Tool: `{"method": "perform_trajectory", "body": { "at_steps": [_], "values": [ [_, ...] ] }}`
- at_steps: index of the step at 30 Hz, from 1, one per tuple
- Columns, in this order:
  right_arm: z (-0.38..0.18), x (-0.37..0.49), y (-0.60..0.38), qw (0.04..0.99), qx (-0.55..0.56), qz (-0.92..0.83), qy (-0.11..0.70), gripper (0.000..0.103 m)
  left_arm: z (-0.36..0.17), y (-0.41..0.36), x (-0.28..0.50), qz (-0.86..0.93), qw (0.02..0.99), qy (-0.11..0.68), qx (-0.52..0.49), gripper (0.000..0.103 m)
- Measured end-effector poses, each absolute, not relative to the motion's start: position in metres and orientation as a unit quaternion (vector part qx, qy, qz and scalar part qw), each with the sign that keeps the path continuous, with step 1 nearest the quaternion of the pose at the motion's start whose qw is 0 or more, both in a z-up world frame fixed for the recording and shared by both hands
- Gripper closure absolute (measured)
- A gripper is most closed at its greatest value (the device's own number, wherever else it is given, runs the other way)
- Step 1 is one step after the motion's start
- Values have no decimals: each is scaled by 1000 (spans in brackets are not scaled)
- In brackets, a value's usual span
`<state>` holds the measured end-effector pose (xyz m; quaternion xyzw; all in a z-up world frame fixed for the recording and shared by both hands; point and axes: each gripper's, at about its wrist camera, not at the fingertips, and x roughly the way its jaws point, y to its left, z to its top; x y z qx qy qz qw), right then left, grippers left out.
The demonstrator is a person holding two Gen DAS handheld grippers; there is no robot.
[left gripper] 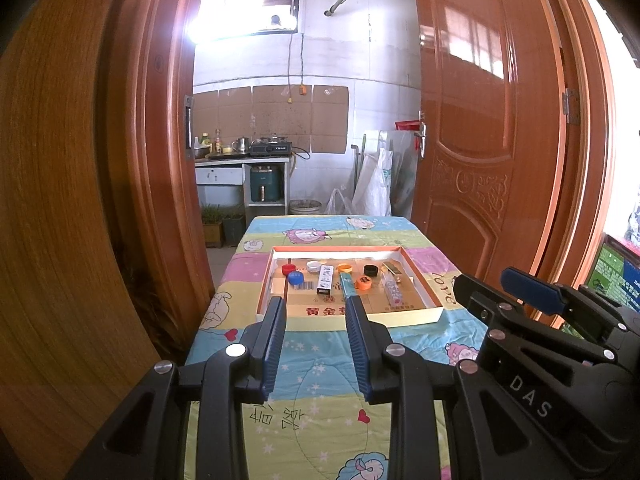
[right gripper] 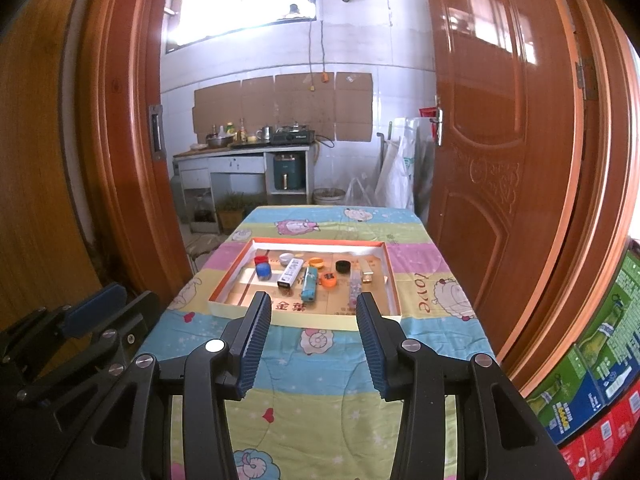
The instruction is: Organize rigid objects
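Tongs both apart and empty: left tongs (left gripper: 316,310), right tongs (right gripper: 314,304), short of cardboard tray (right gripper: 224,286). Advise approaching blue cap (right gripper: 263,270) squarely, clear of red cap (right gripper: 260,259).

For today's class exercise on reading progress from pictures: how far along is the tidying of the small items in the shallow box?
Done: caps, like the blue cap and black cap, and small boxes already lie inside the shallow box in a loose row. In hand: nothing; the left gripper and right gripper are both open and empty, short of the box. Left: any further sorting, not begun.
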<state>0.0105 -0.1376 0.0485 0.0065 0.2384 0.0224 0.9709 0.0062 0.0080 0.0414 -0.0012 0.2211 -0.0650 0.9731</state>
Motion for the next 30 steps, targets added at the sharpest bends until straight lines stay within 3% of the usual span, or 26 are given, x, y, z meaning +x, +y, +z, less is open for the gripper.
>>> {"method": "perform_trajectory", "body": {
  "at_steps": [30],
  "values": [
    [48, 10, -136, 971, 5, 23, 239, 57, 40, 11, 5, -66, 973, 223, -3, 72]
  ]
}}
